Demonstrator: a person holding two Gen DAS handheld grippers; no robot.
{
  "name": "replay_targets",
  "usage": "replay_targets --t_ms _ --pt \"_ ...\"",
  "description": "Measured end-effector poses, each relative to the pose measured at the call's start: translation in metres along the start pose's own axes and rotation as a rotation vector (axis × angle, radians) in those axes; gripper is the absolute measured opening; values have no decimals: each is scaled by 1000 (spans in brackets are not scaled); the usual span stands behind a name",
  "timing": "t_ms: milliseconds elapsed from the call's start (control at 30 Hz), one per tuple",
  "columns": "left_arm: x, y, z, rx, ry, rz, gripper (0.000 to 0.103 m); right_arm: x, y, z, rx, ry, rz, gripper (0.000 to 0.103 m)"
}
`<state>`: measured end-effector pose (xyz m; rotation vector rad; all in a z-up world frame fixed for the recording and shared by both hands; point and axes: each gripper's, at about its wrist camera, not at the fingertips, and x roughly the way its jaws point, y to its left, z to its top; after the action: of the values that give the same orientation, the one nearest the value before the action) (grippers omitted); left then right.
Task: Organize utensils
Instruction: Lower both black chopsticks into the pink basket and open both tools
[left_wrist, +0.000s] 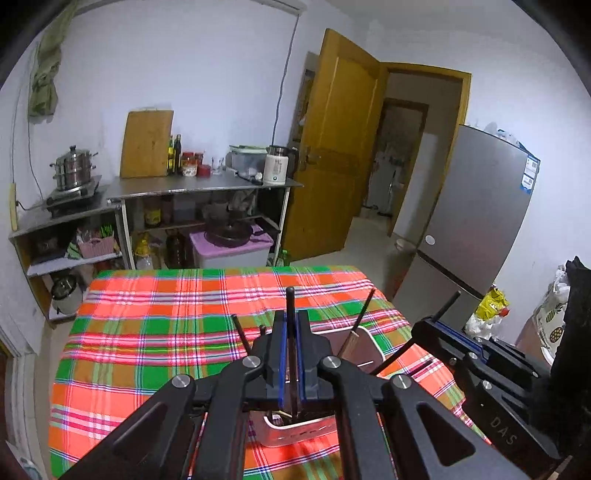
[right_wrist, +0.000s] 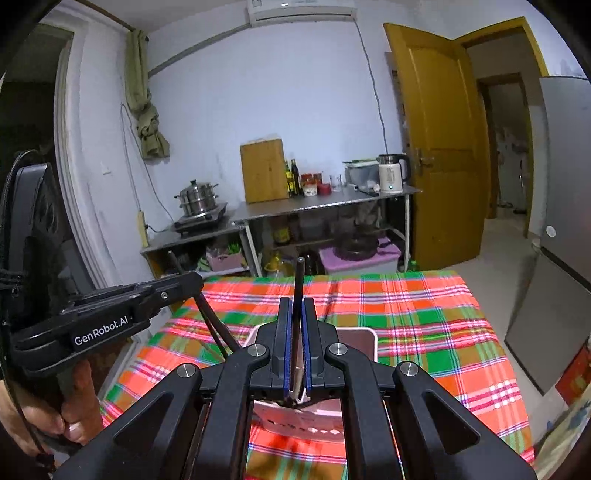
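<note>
Left hand-held gripper (left_wrist: 291, 325) clenching a dark chopstick (left_wrist: 290, 306) upright between its blue pads, lower end reaching into the white utensil holder (left_wrist: 295, 430) directly beneath. Right hand-held gripper (right_wrist: 296, 325) likewise clenching a dark chopstick (right_wrist: 299, 280), tip pointing up, lower end at the rim of the same white utensil holder (right_wrist: 354, 334). Further dark chopsticks and one wooden utensil (left_wrist: 354, 338) already leaning inside the holder.

Risks, as judged: releasing too high, letting a chopstick bounce off the rim onto the cloth; pressing sideways, tipping the light holder on the soft fabric; the two grippers working close together, possibly colliding or catching the sticks already leaning inside.

Holder standing on a worktop covered with a red, green and orange plaid cloth (left_wrist: 184, 314). Beyond it: steel kitchen shelving (left_wrist: 203, 188) carrying a steamer pot (left_wrist: 74, 166), cutting board, bottles and kettle; a yellow-brown door (left_wrist: 332, 147) standing open; a grey refrigerator (left_wrist: 480, 206).
</note>
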<state>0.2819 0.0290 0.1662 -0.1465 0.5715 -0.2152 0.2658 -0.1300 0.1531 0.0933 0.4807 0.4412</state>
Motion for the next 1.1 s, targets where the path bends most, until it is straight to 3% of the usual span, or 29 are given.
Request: replay_targets --t_ms 500,600,733,967,1100 --pt "36 10 -24 7 114 9 7 34 -5 -20 1 131 10 6" --pt "29 9 -23 10 96 5 13 30 -6 -17 -1 118 14 13" --pt "15 4 -19 16 61 -2 24 21 -5 -11 -11 91 16 15" --pt "-14 1 -17 12 19 8 26 -2 -8 -7 0 46 17 17" --pt "-33 -3 -24 18 -1 4 31 -18 -8 -10 15 24 28 34"
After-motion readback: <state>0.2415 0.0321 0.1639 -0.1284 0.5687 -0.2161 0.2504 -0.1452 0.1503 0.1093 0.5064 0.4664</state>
